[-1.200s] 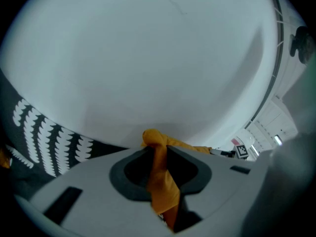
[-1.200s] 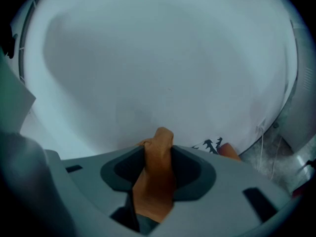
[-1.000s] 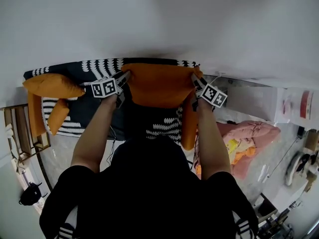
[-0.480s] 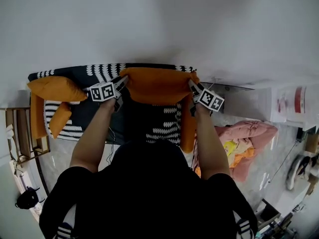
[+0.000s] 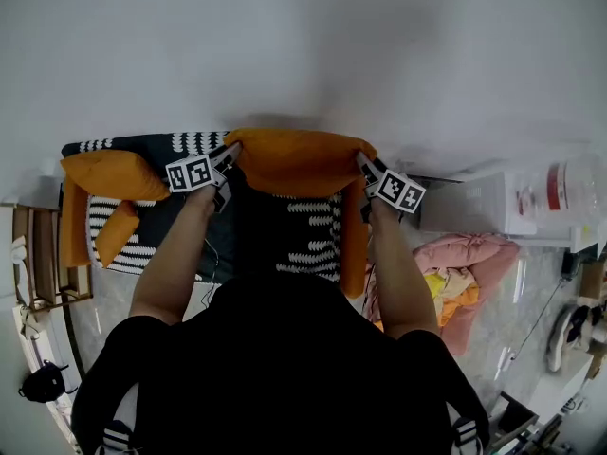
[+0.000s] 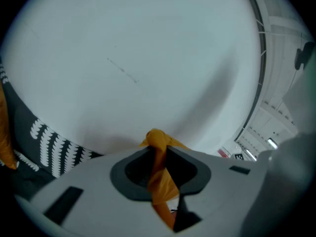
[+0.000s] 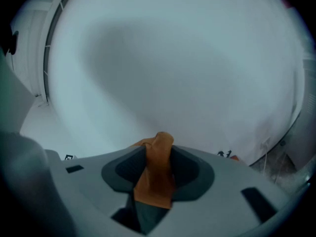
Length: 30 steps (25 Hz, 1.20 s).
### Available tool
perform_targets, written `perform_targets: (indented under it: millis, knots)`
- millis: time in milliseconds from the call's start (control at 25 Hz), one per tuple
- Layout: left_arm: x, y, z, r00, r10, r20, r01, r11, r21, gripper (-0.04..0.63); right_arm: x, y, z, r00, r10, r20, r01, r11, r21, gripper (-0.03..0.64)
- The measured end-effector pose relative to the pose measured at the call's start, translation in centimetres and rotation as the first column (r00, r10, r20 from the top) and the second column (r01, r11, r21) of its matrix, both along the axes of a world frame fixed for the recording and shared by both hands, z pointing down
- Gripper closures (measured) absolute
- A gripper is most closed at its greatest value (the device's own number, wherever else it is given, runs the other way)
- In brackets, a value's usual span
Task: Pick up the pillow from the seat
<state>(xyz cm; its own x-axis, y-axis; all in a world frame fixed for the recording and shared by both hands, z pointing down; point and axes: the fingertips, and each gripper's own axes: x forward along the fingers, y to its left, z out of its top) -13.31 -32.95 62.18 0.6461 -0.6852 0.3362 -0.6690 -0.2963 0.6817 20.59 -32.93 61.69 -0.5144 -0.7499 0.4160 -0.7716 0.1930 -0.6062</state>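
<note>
Stands on pale floor: seat under black-and-white patterned cover. Bears two orange cushions at left end, large cushion behind, small cushion just in front.

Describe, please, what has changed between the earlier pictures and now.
The orange pillow has been lifted higher above the patterned seat. The left gripper and the right gripper rose with it, each pinching one top corner. The right gripper's jaws have just been closing tighter on the fabric. Unchanged: both grips hold, and the other orange cushion lies at the seat's left end.
</note>
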Motion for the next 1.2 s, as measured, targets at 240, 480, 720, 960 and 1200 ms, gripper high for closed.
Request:
perform_targets:
  millis: [240,480,720,960,1200]
  knots:
    - [-0.4,1.1,-3.4,1.000,-0.006,-0.003,0.006,0.998,0.057,0.515,-0.2,1.3,-3.1,1.000,-0.006,0.002,0.006,0.999,0.045,0.468]
    - [-0.2,2.5,-5.8,0.999,-0.013,-0.031,0.016,0.997,0.080,0.517,0.0,3.1,-5.4,1.000,-0.010,0.014,0.009,0.997,0.072,0.471]
    - [-0.3,4.4,-7.4,0.999,-0.019,-0.039,0.023,0.995,0.097,0.518,0.1,4.9,-7.5,1.000,-0.022,0.016,0.020,0.995,0.096,0.476]
    - [-0.8,6.1,-9.9,0.999,-0.019,-0.051,0.025,0.992,0.125,0.519,-0.3,6.5,-10.2,0.999,-0.048,0.023,0.044,0.989,0.139,0.479]
    - [-1.0,7.3,-12.1,0.997,-0.025,-0.067,0.035,0.988,0.150,0.520,-0.2,7.6,-12.4,0.997,-0.075,0.012,0.072,0.981,0.183,0.480]
